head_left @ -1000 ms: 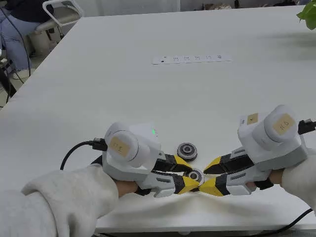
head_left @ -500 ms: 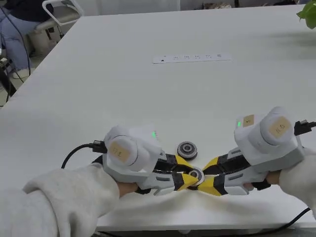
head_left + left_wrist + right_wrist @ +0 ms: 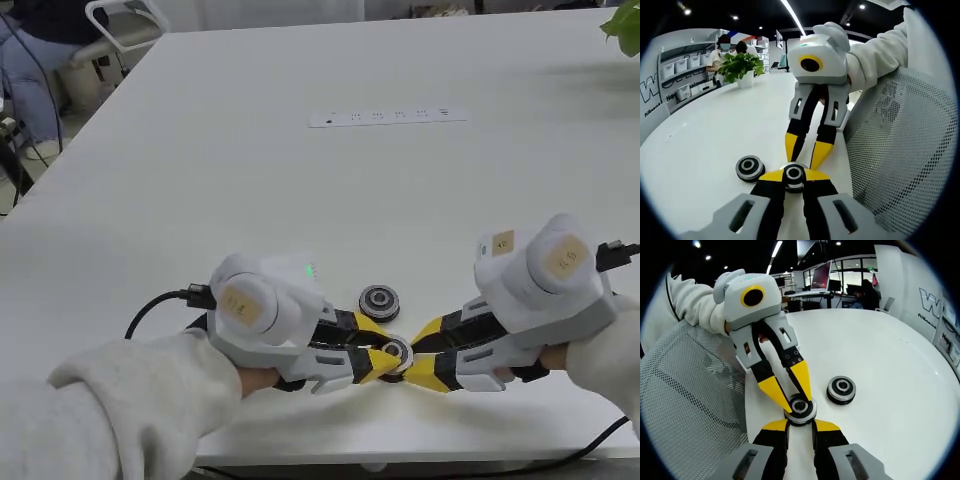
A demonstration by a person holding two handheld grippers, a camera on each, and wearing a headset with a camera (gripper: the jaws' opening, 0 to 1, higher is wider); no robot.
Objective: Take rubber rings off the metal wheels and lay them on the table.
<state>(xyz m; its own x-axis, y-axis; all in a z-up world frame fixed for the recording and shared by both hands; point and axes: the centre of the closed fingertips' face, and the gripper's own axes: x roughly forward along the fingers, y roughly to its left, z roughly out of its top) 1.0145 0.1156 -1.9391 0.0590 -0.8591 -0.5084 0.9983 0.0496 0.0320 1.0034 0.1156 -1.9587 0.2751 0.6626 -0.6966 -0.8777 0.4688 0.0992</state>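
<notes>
Wheel [image 3: 396, 352] at near edge of white worktop [image 3: 250, 180], dark rubber ring [image 3: 813, 412] round its rim, caught between two sets of yellow-tipped tongs meeting nose to nose. Left tongs [image 3: 793, 175] pressed in on that wheel from both sides, tips flanking hub squarely in left gripper view. Right tongs [image 3: 801, 425] narrowed to about wheel's width, tips set at wheel's near edge in right gripper view; cannot tell whether truly pinching ring or only lying against it. Cannot tell either whether wheel resting on worktop or held just clear of it.

Second wheel [image 3: 379, 299] flat on worktop just beyond first, close by but apart from it and from both tongs, dark ring likewise in place round metal hub.

Pale sleeve [image 3: 120, 410] behind left gripper body, another behind right. Black cable [image 3: 150, 305] curling from left gripper's body over worktop toward near edge. White power strip [image 3: 388, 118] lying crosswise well beyond wheels, mid-worktop. Green plant [image 3: 740, 67] in white pot farther along worktop, leaves also at far right corner in head view. Chair [image 3: 125, 25] off far left corner. Grey mesh [image 3: 900, 150] close beside right gripper's arm in left gripper view, similar mesh beside left gripper's arm in right gripper view.
</notes>
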